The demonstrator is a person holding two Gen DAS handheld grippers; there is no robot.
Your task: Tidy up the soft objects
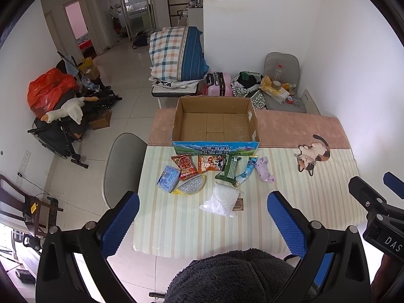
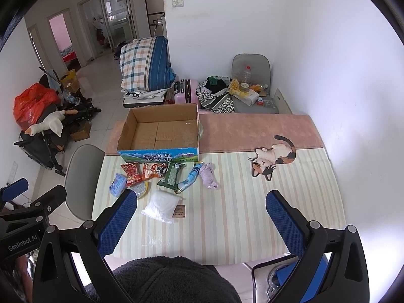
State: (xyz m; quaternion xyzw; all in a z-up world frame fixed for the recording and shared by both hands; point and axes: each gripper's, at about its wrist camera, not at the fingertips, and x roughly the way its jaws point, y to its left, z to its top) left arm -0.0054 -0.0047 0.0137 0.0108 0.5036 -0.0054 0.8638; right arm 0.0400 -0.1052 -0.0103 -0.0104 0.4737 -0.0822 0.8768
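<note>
The cardboard box [image 1: 216,123] stands empty at the far side of the striped table [image 1: 315,189]. The soft packets lie in a row just in front of it, with the white bag [image 1: 222,199] nearest the person. Both the left gripper [image 1: 203,217] and the right gripper [image 2: 202,217] hover spread wide and empty. The white bag lies almost straight ahead of the left gripper, probably the nearer one, with nothing in between.

One open cardboard box [image 1: 214,123]; seven soft packets [image 1: 222,199] and one lilac cloth [image 1: 263,173] on the bench [image 1: 315,189]; one cat mat [image 1: 313,154].
</note>
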